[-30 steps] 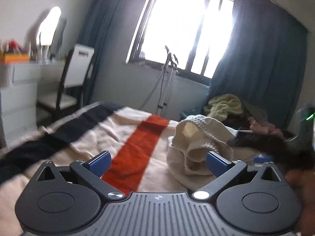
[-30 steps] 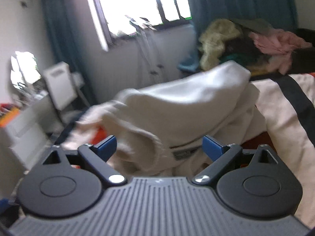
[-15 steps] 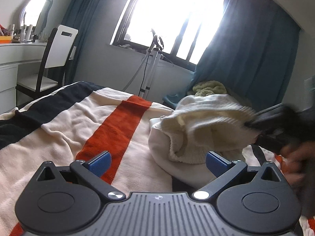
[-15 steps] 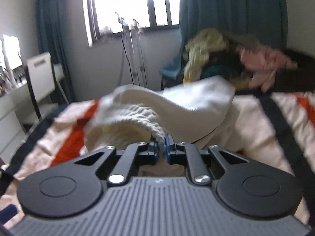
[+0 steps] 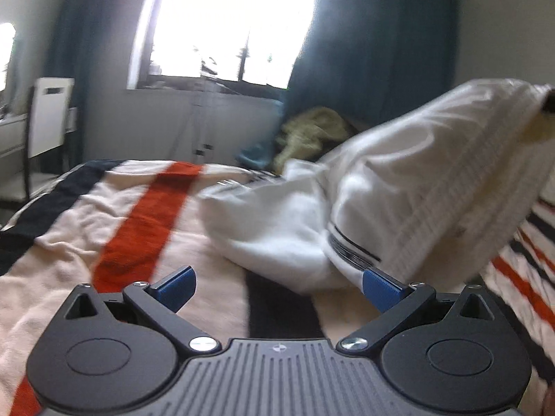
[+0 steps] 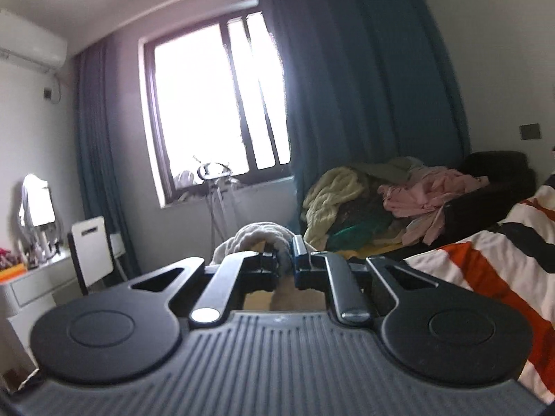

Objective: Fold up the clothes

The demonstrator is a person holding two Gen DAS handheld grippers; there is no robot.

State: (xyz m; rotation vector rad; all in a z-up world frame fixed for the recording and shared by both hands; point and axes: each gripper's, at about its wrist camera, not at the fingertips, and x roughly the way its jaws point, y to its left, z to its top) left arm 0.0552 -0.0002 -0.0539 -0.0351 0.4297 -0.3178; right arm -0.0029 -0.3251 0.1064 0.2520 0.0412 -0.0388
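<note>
Hanging by one ribbed edge, the white sweater (image 5: 399,187) slopes from upper right down to the striped blanket (image 5: 114,215). The right gripper (image 6: 286,260) pinches that edge aloft. The left gripper (image 5: 277,286), spread and empty, sits just below the low end, nearer it.

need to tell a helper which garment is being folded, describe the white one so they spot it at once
On the striped bed, right of its orange stripe, lies the cream-white sweater, one end lifted. Unlike the clothes pile under the blue curtain, it is pale, ribbed, and pinched in the right gripper.
</note>
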